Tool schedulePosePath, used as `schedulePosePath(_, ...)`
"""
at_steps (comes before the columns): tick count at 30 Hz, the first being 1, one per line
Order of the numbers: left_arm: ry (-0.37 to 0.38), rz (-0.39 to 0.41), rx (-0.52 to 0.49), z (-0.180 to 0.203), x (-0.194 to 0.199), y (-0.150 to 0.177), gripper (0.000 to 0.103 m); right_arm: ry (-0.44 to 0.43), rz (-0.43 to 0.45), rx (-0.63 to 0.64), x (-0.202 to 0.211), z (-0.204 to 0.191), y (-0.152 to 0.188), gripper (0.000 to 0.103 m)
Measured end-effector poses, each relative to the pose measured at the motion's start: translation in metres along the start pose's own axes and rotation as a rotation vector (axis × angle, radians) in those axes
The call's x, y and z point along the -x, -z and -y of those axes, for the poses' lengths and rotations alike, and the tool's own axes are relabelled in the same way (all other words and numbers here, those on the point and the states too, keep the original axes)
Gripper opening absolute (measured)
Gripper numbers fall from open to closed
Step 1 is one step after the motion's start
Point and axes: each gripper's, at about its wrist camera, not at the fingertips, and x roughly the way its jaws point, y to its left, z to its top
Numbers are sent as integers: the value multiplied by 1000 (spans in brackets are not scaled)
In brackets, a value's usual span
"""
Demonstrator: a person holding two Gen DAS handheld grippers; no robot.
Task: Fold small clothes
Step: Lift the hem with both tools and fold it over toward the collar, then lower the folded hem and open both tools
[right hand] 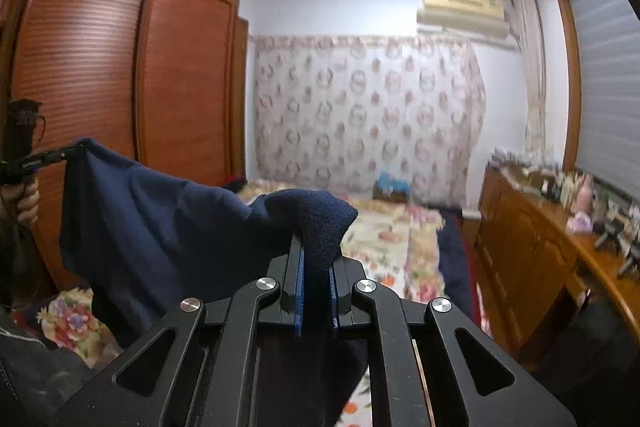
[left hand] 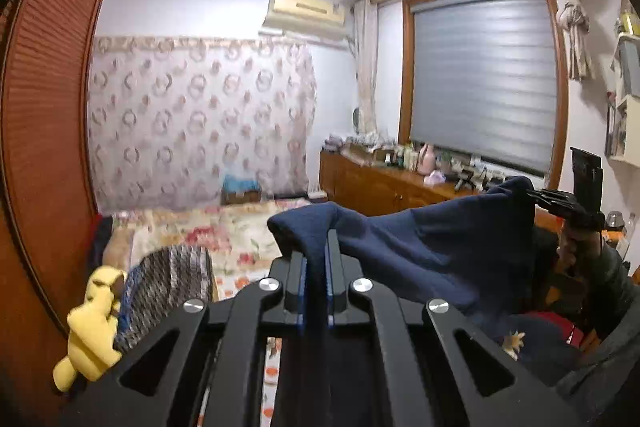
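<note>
A floral bed (right hand: 384, 227) fills the lower middle of both views, a wardrobe (right hand: 120, 75) to the left and a sideboard (left hand: 384, 183) under the window to the right. Above the bed, a navy garment (left hand: 432, 247) hangs in the air, stretched between two hand-held grippers and clear of the covers. In the lower centre of the left view, the left hand-held gripper (left hand: 316, 259) is clamped on one corner of the cloth, blue pads pinching a bunched fold. At the right edge of that view, the right hand-held gripper (left hand: 538, 197) bites the far corner. The right view mirrors this: its own jaws, at lower centre, are closed on a thick wad of cloth (right hand: 316, 227), with the left tool at the far left edge.

The top edge sags between the corners. To do this step well, both grips probably need to hold firm while the hands draw apart until that edge runs straight, then lower together so the garment lands flat on the bed, without a twist. The wads in the jaws look bulky; a slip at either corner would likely spoil the spread.
</note>
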Motion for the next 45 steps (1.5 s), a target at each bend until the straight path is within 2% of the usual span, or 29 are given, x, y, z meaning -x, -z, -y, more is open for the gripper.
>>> schedulePosePath(6, -33, 94, -6, -13, 15, -35, 3, 31, 121, 57, 26, 5, -50, 7)
schedulePosePath(9, -63, 93, -12, -31, -5, -46, 3, 48, 133, 76, 11, 12, -69, 7)
schedulePosePath(12, -99, 56, -3, -51, -46, -45, 4, 65, 86, 65, -37, 30, -78, 7)
schedulePosePath(15, -139, -12, 12, -80, -111, -30, 6, 92, -13, 33, -112, 55, -67, 7)
schedulePosePath(17, -165, -83, 18, -111, -173, -7, 8, 124, -100, 8, -176, 73, -49, 8)
schedulePosePath(18, -166, -110, 23, -115, -191, 2, 8, 142, -143, -2, -205, 83, -38, 8)
schedulePosePath(21, -186, -285, 42, -147, -271, 42, 9, 189, -301, -31, -293, 109, 10, 20)
schedulePosePath(22, -174, -355, 52, -161, -298, 59, 9, 213, -367, -43, -322, 116, 29, 20)
schedulePosePath(23, -171, -384, 54, -164, -311, 67, 9, 231, -402, -48, -336, 122, 42, 21)
schedulePosePath(24, -174, -429, 47, -166, -324, 79, 12, 240, -439, -52, -352, 126, 58, 21)
schedulePosePath(25, -203, -465, 26, -168, -336, 90, 22, 232, -458, -59, -360, 128, 68, 21)
schedulePosePath(26, -222, -489, 10, -169, -343, 100, 27, 225, -480, -63, -367, 128, 81, 21)
schedulePosePath(27, -216, -501, 7, -167, -346, 103, 27, 224, -487, -62, -367, 126, 89, 22)
schedulePosePath(31, -189, -508, 17, -159, -342, 113, 35, 180, -493, -70, -356, 117, 110, 37)
schedulePosePath(33, -174, -515, 35, -150, -331, 118, 35, 173, -495, -66, -350, 110, 117, 39)
schedulePosePath(35, -149, -508, 45, -142, -321, 120, 35, 149, -496, -85, -340, 106, 123, 40)
schedulePosePath(39, -176, -496, 59, -128, -295, 126, 35, 126, -519, -110, -318, 102, 143, 40)
schedulePosePath(42, -165, -507, 87, -120, -278, 141, 35, 116, -553, -134, -306, 103, 164, 40)
schedulePosePath(45, -186, -521, 94, -109, -265, 161, 35, 120, -586, -162, -297, 105, 182, 40)
